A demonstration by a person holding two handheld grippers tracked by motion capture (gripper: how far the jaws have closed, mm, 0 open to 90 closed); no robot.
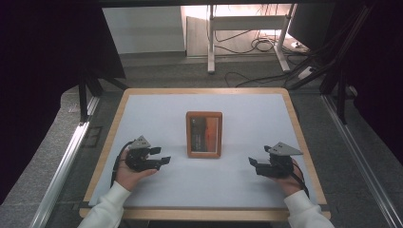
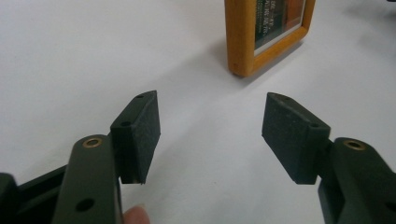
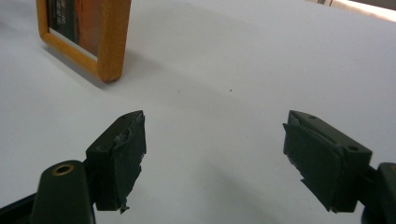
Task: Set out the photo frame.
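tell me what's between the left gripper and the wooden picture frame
Nothing: bare white table surface separates the open left gripper from the wooden picture frame, as the high view shows.

Both hand-held grippers wide open

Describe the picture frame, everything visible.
The picture frame has a wooden-looking orange-brown border with rounded corners around a glazed insert, dark on one side and orange-red on the other, with small unreadable print. It appears to stand upright on the white table surface, near the middle, casting a shadow. Nothing but the table touches it; it sits between both hands, apart from them.
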